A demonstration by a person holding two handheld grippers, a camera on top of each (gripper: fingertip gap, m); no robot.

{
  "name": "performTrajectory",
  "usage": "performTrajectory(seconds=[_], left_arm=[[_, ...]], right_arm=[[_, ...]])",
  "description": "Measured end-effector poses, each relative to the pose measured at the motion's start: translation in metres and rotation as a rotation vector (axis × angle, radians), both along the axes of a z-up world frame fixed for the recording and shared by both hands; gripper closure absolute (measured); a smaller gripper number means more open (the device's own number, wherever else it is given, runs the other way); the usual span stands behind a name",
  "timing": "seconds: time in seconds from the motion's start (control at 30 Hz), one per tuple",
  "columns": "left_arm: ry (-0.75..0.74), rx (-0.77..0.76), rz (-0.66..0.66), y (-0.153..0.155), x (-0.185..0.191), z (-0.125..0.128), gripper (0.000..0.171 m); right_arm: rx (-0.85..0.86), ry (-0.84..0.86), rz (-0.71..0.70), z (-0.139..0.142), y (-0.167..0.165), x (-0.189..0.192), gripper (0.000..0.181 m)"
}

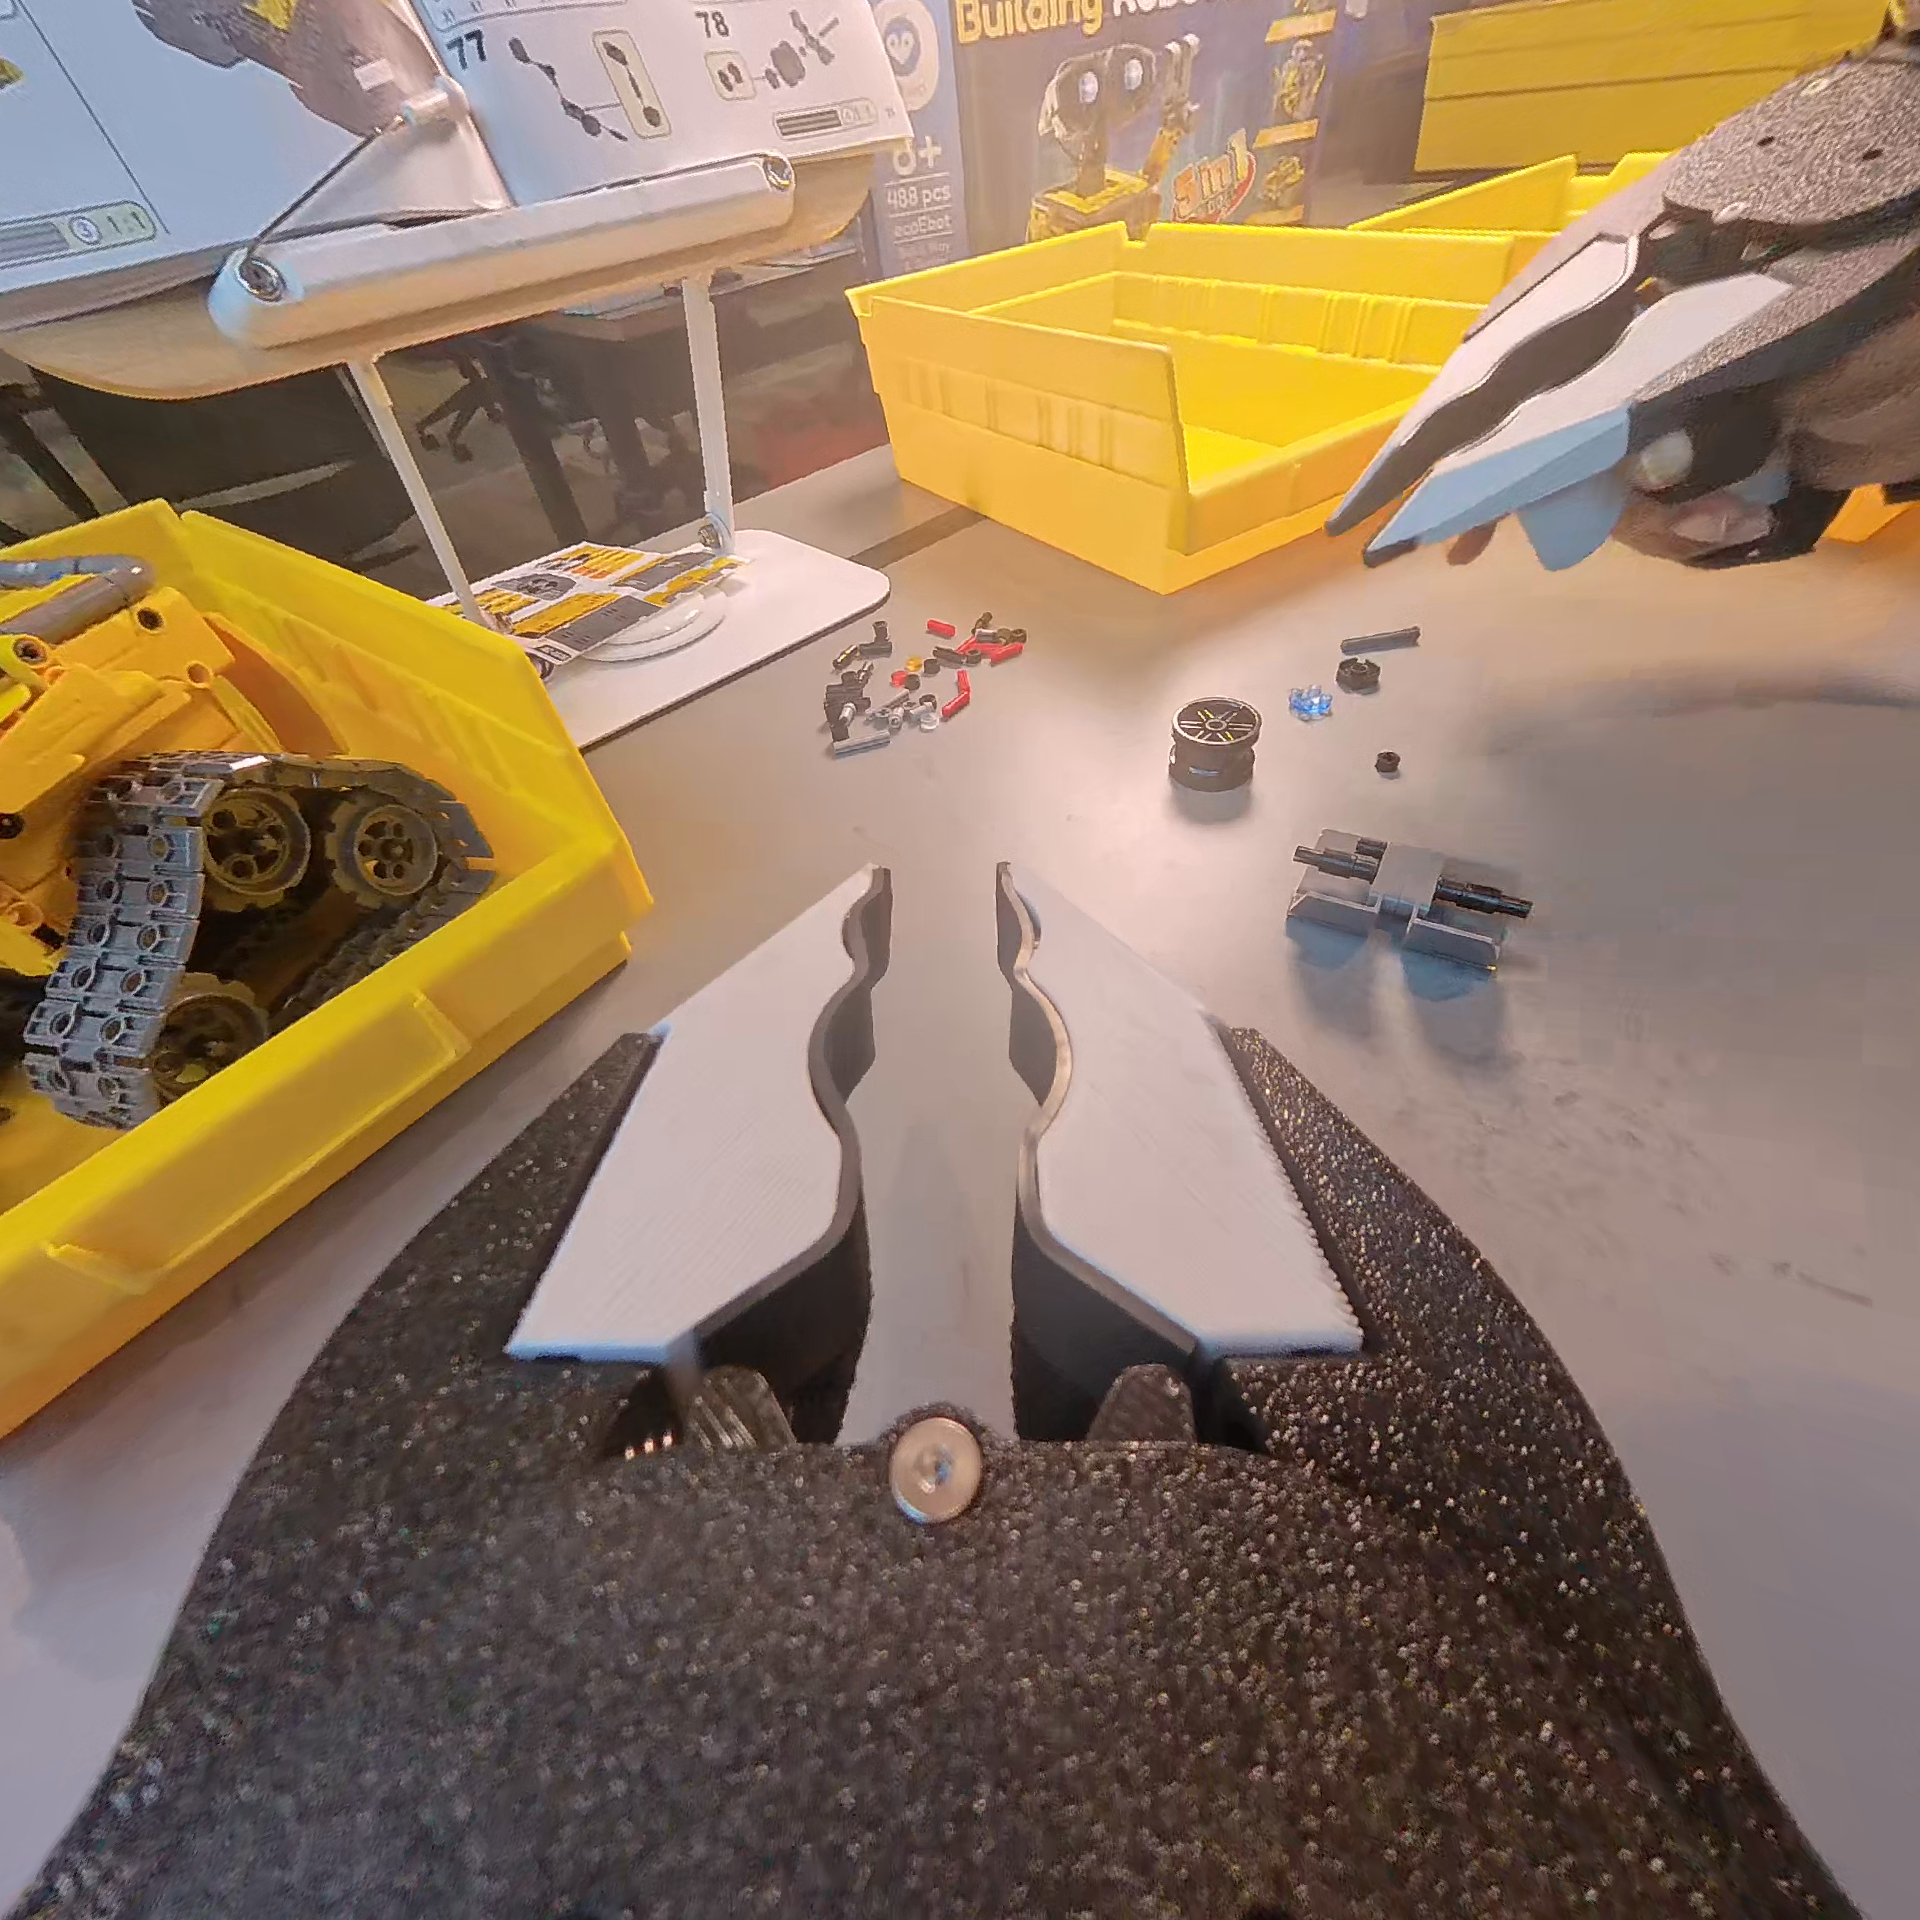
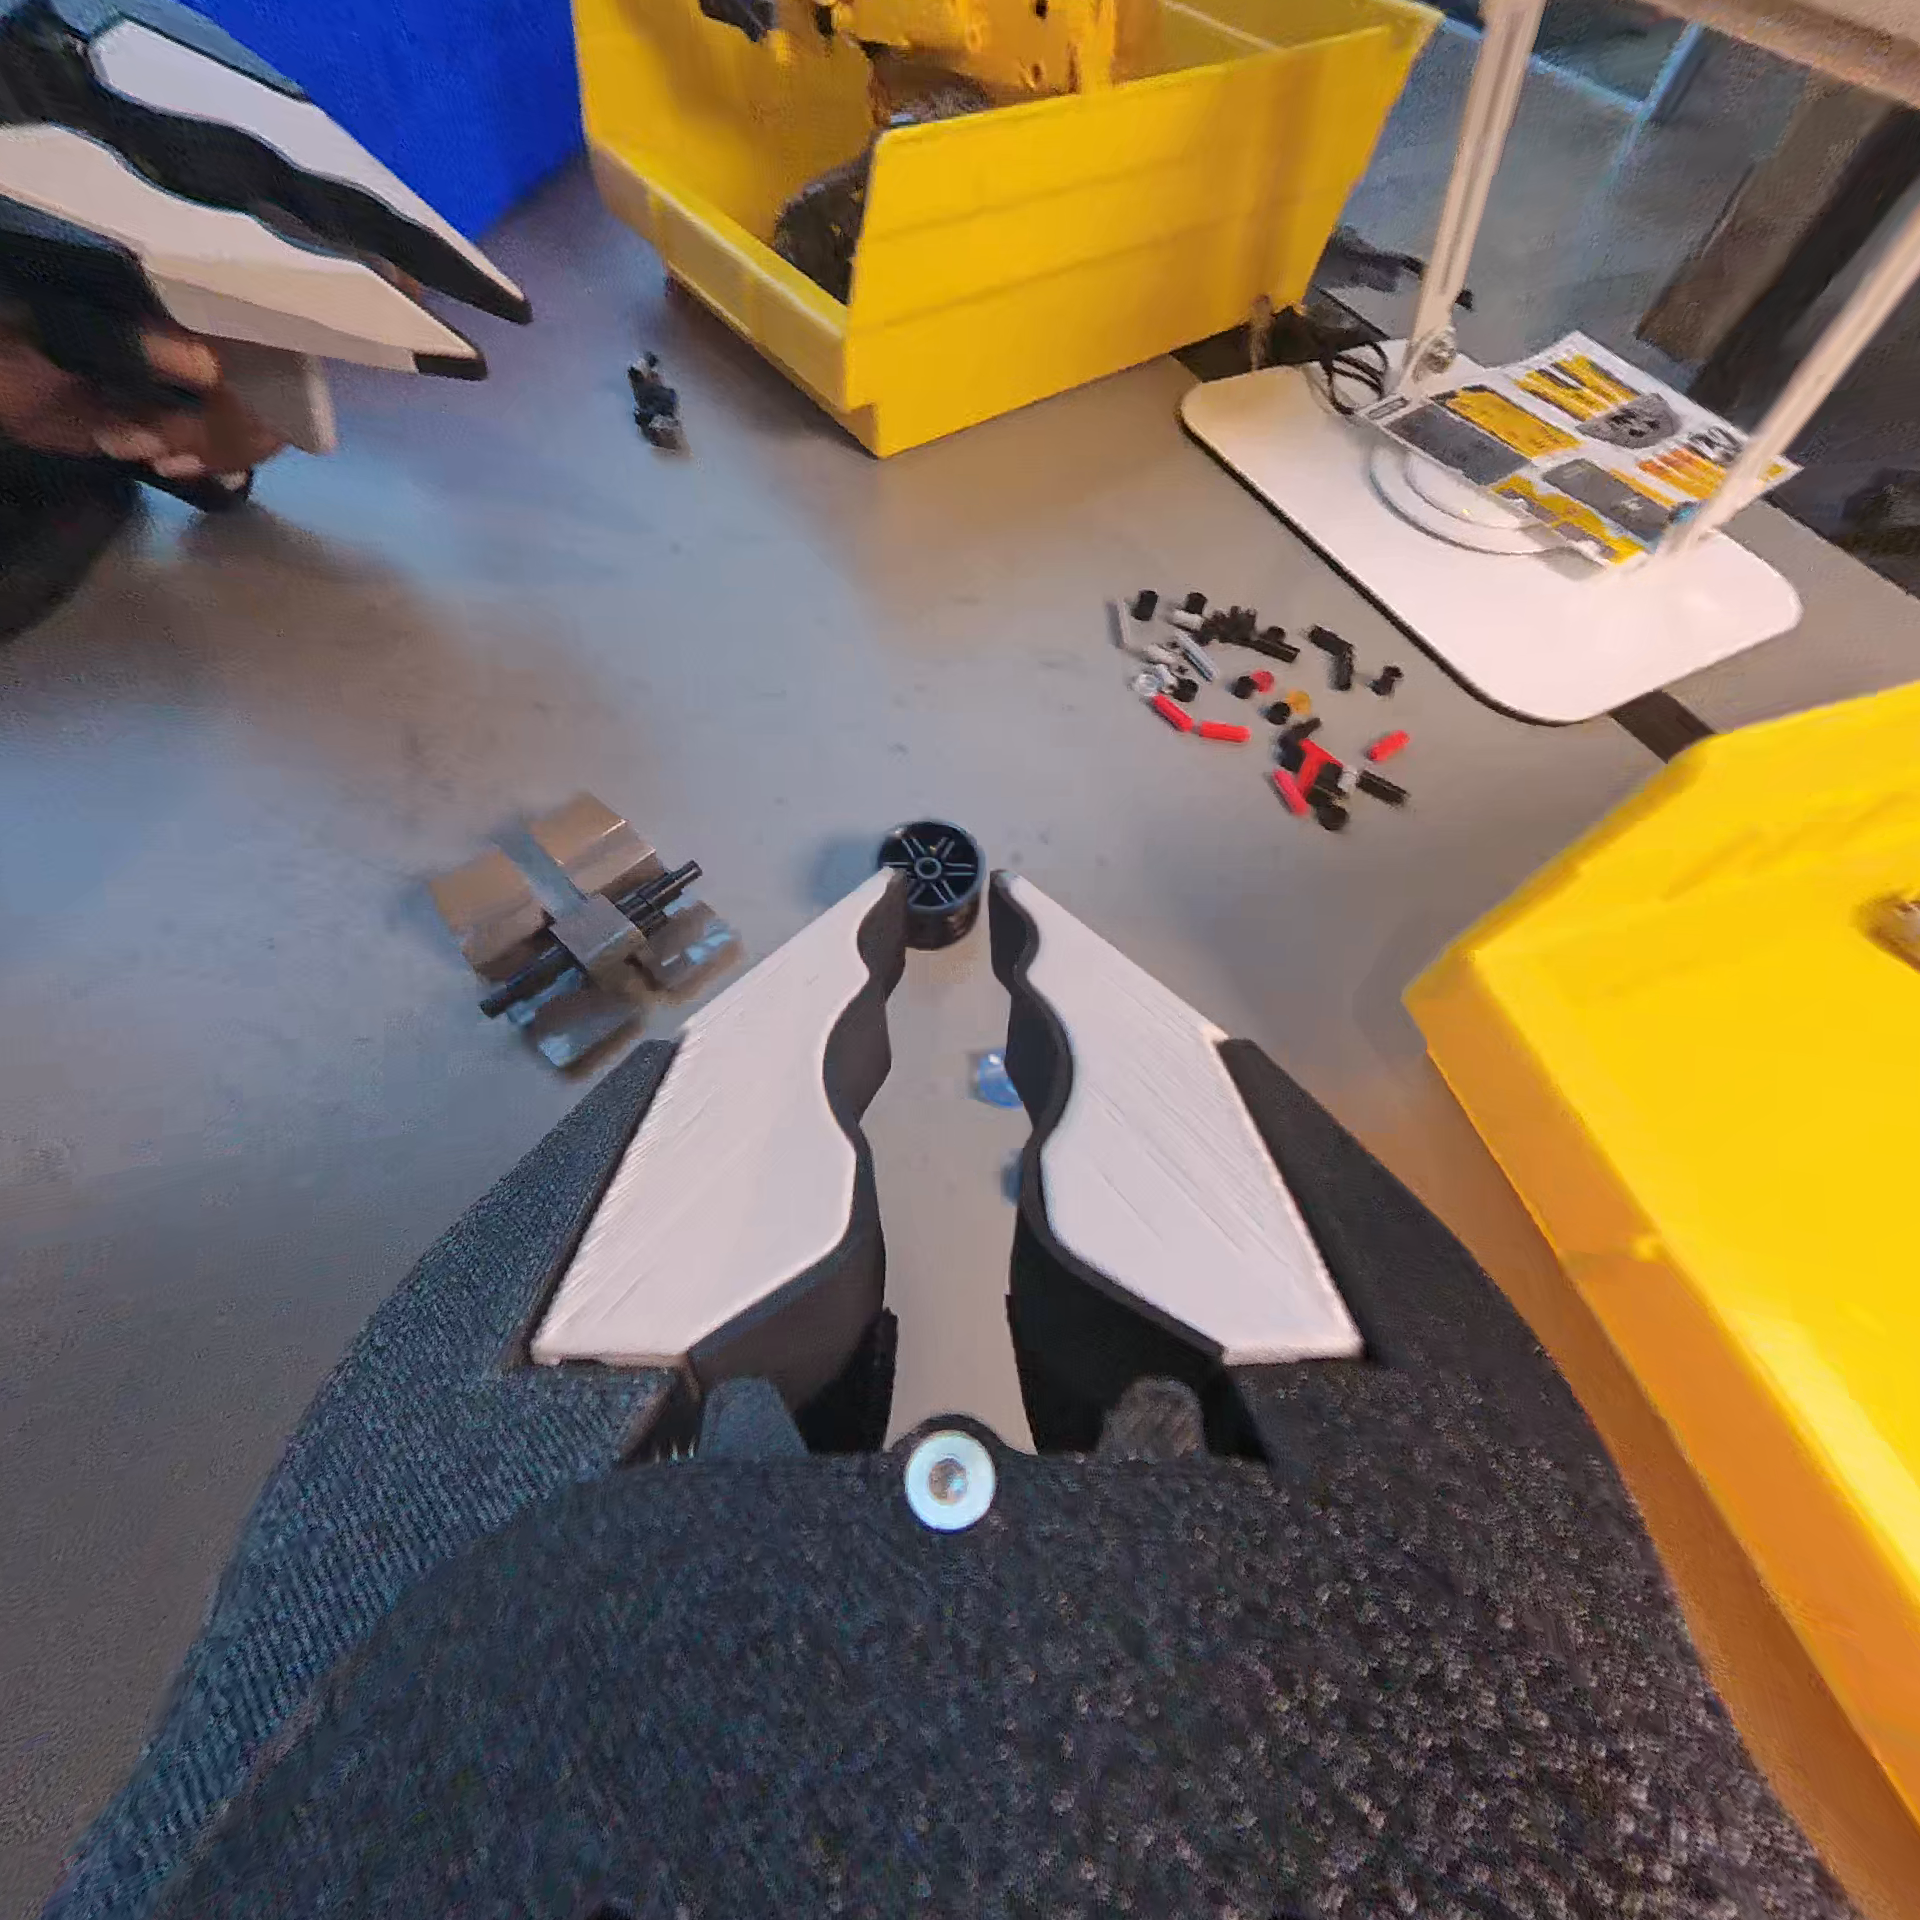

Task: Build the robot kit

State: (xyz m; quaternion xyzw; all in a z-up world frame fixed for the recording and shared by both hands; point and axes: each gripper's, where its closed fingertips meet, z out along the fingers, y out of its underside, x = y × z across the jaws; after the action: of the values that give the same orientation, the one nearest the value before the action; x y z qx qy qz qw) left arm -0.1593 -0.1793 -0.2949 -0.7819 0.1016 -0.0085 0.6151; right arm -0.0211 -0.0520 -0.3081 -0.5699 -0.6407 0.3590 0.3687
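Note:
My left gripper (image 1: 942,878) is open and empty, low over the grey table (image 1: 1558,1143); it also shows in the right wrist view (image 2: 504,338) at the upper left. My right gripper (image 2: 943,883) is open and empty. It hangs above the table at the upper right of the left wrist view (image 1: 1371,540). A black wheel hub (image 1: 1216,740) stands on the table; in the right wrist view it (image 2: 930,878) shows just beyond and between the right fingertips, untouched. A grey block assembly with black pins (image 1: 1403,899) (image 2: 582,925) lies beside it.
A pile of small black and red parts (image 1: 914,675) (image 2: 1268,707) lies mid-table. Clear blue pieces (image 1: 1311,701) and a black axle (image 1: 1380,637) lie near the hub. A yellow bin (image 1: 395,1018) holds a tracked yellow model (image 1: 208,862). An empty yellow bin (image 1: 1039,436) and a white booklet stand (image 1: 769,603) are behind. There is about 20 centimeters between the tips of the two grippers. The black wheel hub (image 1: 1216,740) lies some 7 centimeters from my right tips, 15 centimeters from my left tips.

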Motion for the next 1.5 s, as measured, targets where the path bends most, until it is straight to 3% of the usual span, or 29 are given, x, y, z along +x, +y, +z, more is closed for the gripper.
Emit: performTrajectory(seconds=[0.17,0.37,0.47,0.53,0.63,0.73,0.87,1.1,1.2,1.33,1.5], left_arm=[[0.006,-0.001,-0.009,-0.001,0.003,0.0,0.152],[-0.03,0.031,-0.064,-0.004,0.014,0.01,0.153],[-0.069,0.015,-0.173,-0.006,0.035,0.01,0.151],[-0.075,-0.011,-0.253,-0.007,0.052,0.005,0.145],[-0.122,-0.026,-0.369,-0.003,0.082,0.006,0.128],[-0.175,-0.145,-0.466,0.007,0.11,-0.005,0.109],[-0.073,-0.287,-0.469,0.016,0.12,-0.037,0.099],[0.095,-0.44,-0.463,0.02,0.121,-0.07,0.101],[0.159,-0.467,-0.478,0.022,0.122,-0.076,0.118],[0.235,-0.47,-0.487,0.028,0.115,-0.076,0.119],[0.268,-0.452,-0.457,0.019,0.079,-0.068,0.119]], right_arm=[[0.057,-0.096,0.031,-0.026,-0.008,-0.019,0.178],[0.014,0.035,-0.05,0.005,0.018,0.003,0.163],[-0.066,0.049,0.084,0.011,0.0,0.023,0.159],[-0.063,0.023,0.159,0.004,-0.013,0.032,0.157],[-0.011,0.081,0.157,0.0,-0.015,0.026,0.157],[-0.01,0.232,0.108,0.018,-0.01,0.014,0.157],[-0.018,0.363,0.017,0.039,0.003,0.012,0.156],[0.065,0.382,-0.11,0.048,0.022,0.015,0.161],[0.082,0.398,-0.138,0.052,0.025,0.018,0.165],[0.088,0.39,-0.183,0.05,0.032,0.021,0.168],[0.073,0.37,-0.168,0.046,0.032,0.022,0.168]])
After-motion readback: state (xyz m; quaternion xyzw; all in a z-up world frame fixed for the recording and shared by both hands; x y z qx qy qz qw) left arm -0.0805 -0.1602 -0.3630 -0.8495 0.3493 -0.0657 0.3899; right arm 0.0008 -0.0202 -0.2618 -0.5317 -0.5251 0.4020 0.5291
